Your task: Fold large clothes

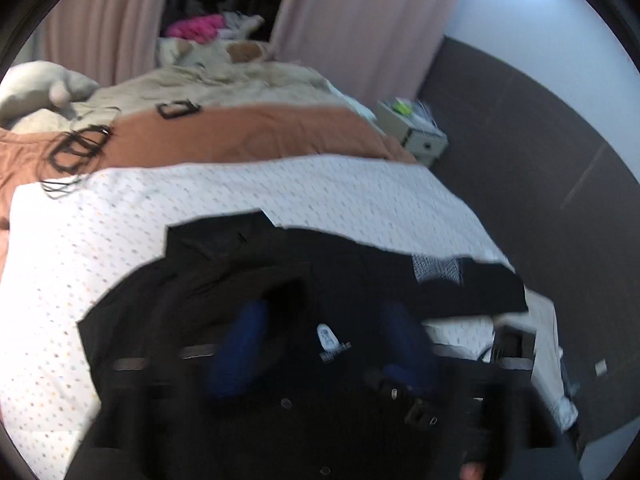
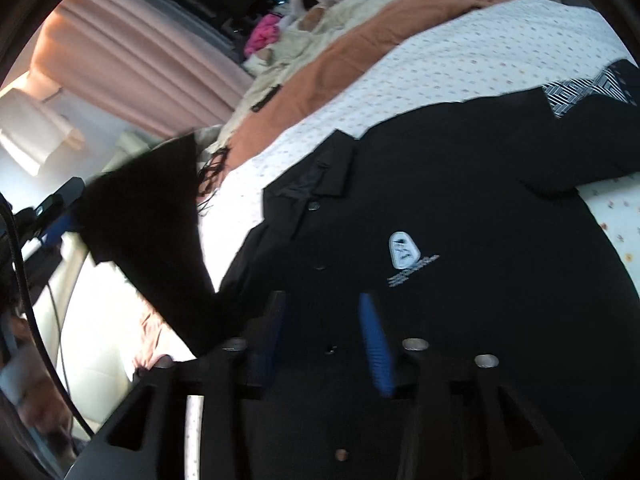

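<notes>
**Inspector:** Left wrist view: left gripper [image 1: 324, 344] jaws wide, nothing between them, over the black shirt [image 1: 248, 280].

**Clerk:** Right gripper [image 2: 324, 340]?

**Inspector:** Partly parted, gripping nothing. Shirt lies face-up on the dotted sheet [image 2: 460, 52], one sleeve [image 2: 152, 216] lifted. Folding barely begun.

Both grippers, angled downward

Left gripper [image 1: 324, 344]: blue fingers [image 1: 240, 344] stood wide apart, nothing pressed between them. Right gripper [image 2: 320, 344]: blue fingers [image 2: 374, 344] parted, pads gripping nothing.
</notes>
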Motion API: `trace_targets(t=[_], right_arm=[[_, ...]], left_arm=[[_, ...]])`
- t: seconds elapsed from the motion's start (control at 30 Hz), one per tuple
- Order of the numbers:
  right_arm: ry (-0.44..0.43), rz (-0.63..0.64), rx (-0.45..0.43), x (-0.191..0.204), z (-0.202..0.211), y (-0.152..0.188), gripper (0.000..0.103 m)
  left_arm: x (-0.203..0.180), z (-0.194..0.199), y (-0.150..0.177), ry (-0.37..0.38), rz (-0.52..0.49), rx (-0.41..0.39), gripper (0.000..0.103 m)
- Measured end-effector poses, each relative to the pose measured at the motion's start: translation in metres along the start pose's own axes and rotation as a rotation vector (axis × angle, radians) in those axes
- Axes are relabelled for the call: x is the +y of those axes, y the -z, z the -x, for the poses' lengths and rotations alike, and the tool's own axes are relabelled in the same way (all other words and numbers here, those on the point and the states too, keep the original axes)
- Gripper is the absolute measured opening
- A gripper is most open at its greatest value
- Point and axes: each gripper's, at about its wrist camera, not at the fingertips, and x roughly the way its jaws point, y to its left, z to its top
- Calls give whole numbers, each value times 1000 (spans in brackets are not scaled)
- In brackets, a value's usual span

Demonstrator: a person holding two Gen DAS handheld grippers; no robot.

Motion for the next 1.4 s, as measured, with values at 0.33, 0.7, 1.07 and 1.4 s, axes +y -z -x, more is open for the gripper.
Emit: trace_targets(t=[0.33, 0.7, 1.07, 1.4], right_arm=[[28, -10, 16, -11, -9, -2, 50], [166, 167, 22, 17, -42, 2, 77], [316, 388, 72, 46, -105, 24, 77], [311, 432, 52, 41, -104, 25, 21]], left_arm=[[45, 28, 42, -183, 33, -15, 92], [142, 40, 113, -339, 219, 5, 83], [193, 5, 170, -389, 281, 84, 57], [212, -22, 191, -411, 295, 144, 27]])
